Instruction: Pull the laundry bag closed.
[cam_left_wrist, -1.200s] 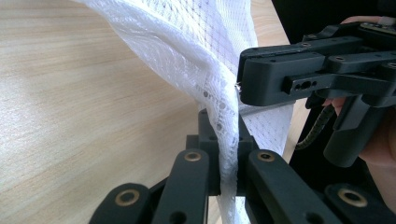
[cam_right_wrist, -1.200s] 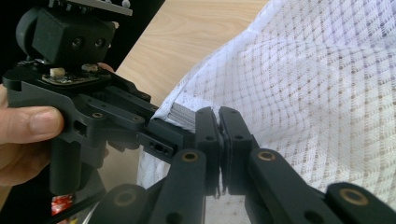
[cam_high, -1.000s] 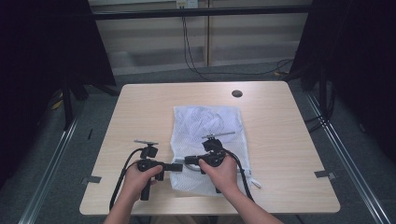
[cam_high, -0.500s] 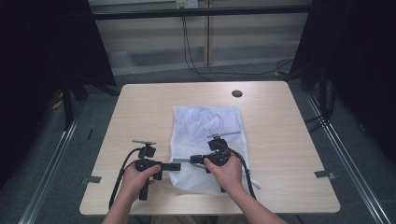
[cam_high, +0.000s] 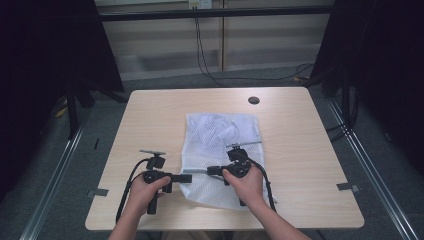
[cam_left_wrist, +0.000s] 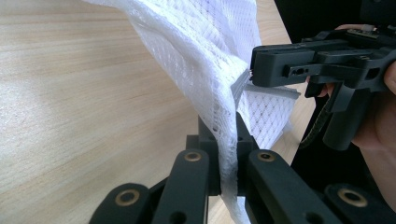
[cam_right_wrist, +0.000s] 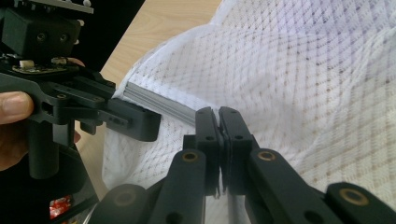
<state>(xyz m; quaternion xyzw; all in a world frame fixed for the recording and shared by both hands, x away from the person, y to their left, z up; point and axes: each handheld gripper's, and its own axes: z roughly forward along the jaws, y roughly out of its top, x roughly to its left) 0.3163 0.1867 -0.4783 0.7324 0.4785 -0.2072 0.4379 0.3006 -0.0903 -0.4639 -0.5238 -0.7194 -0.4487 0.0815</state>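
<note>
Mesh bag (cam_high: 220, 150) flat on table (cam_high: 310, 150); cable hole (cam_high: 254, 100) beyond, apart.

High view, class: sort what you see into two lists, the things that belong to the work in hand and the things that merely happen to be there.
In the work:
white mesh bag, near edge pinched
left gripper, shut on the mesh
right gripper, shut on the mesh

Just there:
table
dark round cap set in its far side
cables on the floor behind

A pale wooden bench (cam_high: 165, 115) carries 1 white mesh bag (cam_high: 220, 135) lying flat near its middle, beside a dark round hole (cam_high: 254, 100).
</note>
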